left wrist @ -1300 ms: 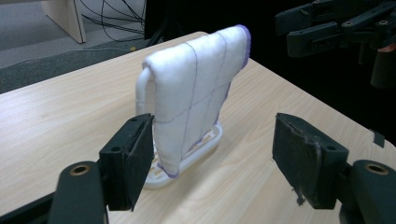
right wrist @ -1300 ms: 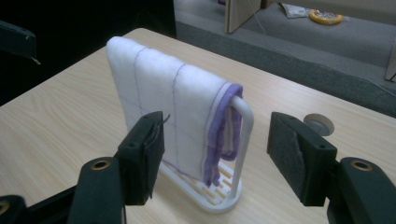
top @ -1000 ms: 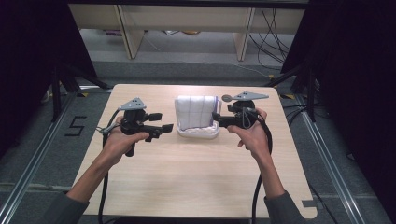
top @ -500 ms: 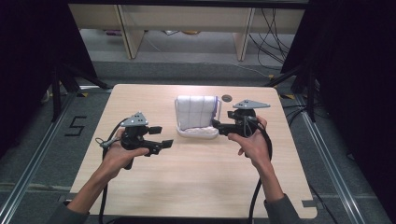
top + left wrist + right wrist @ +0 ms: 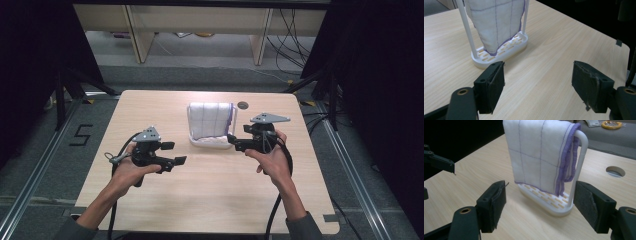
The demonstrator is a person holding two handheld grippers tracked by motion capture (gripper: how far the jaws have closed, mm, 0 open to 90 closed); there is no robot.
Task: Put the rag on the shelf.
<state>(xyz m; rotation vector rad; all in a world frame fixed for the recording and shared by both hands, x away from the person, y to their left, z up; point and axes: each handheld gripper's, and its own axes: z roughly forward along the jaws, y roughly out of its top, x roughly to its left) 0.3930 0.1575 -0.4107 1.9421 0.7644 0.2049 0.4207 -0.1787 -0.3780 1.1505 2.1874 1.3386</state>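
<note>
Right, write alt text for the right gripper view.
A white cloth with purple stitching hangs over a white rack on a pale wooden table. The open black tongs frame the rack from the bottom, holding nothing. A round hole is in the table behind.

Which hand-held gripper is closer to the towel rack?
The right hand-held gripper, just off the rack's right end; the left hand-held gripper sits further back toward the person.

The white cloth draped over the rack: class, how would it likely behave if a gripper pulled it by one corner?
The cloth would probably go floppy; it already hangs in soft folds over the rail. It looks thin and light, so it should slide off easily. The white rack is tall on a narrow base, so a sideways tug might tip or drag it.
</note>
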